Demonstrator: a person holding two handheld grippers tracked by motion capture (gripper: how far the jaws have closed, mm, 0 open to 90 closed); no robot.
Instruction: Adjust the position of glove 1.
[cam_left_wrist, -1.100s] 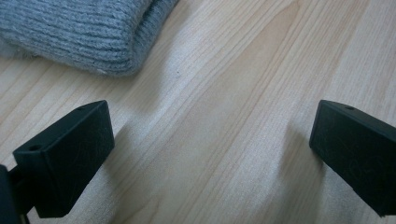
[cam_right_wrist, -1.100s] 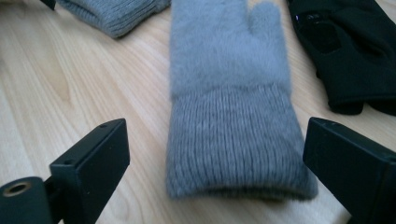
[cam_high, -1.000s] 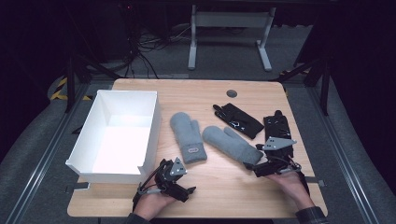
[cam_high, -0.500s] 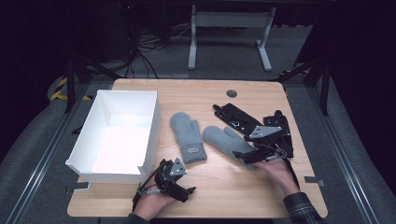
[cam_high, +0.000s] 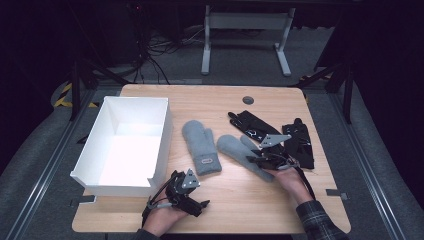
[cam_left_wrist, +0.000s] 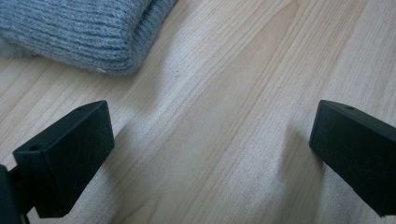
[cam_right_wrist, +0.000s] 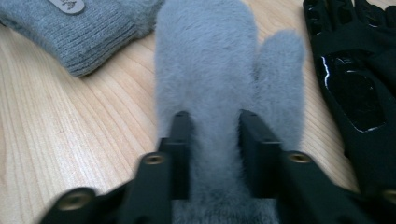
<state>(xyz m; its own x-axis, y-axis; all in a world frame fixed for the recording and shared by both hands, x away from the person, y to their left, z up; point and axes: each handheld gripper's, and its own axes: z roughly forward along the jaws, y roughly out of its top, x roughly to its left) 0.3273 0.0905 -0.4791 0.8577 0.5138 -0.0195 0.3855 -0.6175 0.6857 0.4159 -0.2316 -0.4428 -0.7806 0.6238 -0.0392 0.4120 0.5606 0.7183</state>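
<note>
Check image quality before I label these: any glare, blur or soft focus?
High view: the white box floor is blown out by glare, surroundings dark. Right gripper view: the right gripper and gripped fuzzy mitten look soft. Left gripper view: knit mitten cuff sharp.

We see a table (cam_high: 235, 200) lit brightly from above, dark surroundings, glare washing out the white box (cam_high: 125, 150); up close, the right gripper (cam_right_wrist: 212, 140) blurs softly, jaws casting faint shadows on wood

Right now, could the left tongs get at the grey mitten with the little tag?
Probably yes. The left tongs stand open over bare wood, and the tagged mitten has its cuff just ahead of them with nothing between. The white box sits off to the side.
</note>
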